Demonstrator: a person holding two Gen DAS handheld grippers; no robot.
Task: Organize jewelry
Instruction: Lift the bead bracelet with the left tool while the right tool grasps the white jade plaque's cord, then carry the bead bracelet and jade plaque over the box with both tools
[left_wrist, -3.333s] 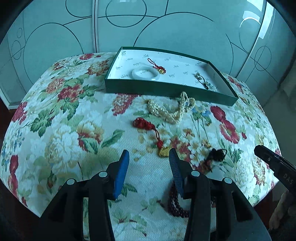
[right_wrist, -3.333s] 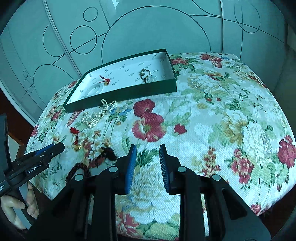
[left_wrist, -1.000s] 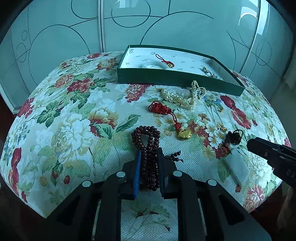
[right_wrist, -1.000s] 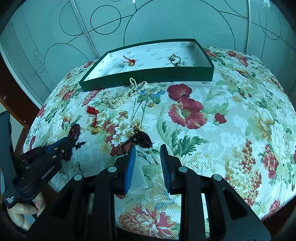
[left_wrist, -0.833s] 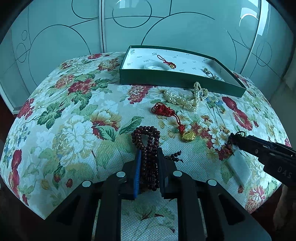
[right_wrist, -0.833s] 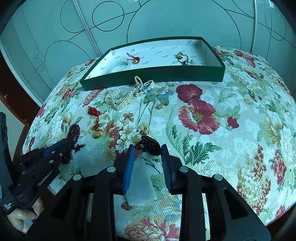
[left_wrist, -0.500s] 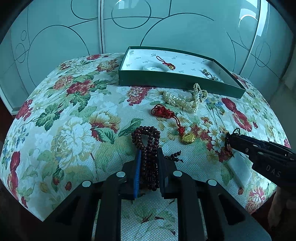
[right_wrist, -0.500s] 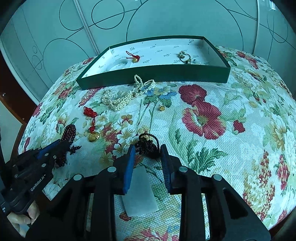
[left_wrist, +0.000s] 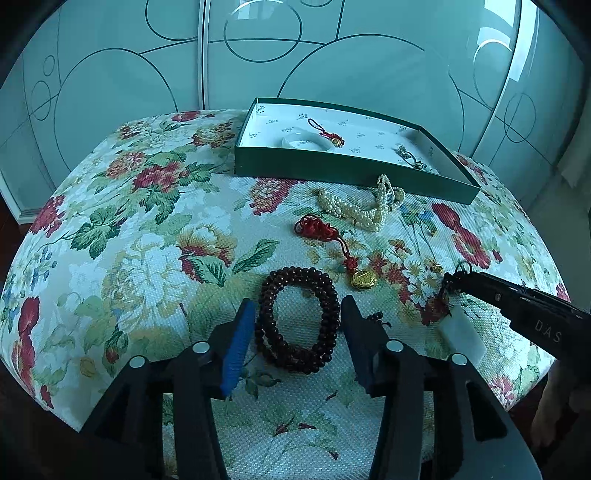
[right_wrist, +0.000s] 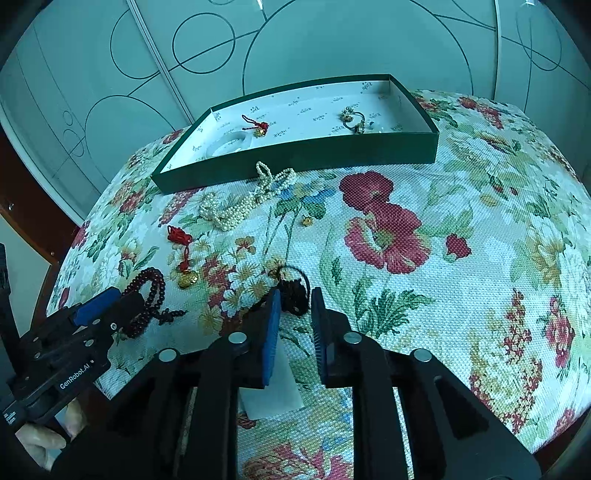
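While untouched, dark red beads (left_wrist: 298, 320) lie looped.

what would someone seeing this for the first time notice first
Probably the loud floral cloth covering the whole surface, with a long green box at its far side already holding a few pieces. Next, the jewelry strewn in front of it: a pearl strand just before the box, and a dark bead bracelet lying between the fingers of the open left gripper.
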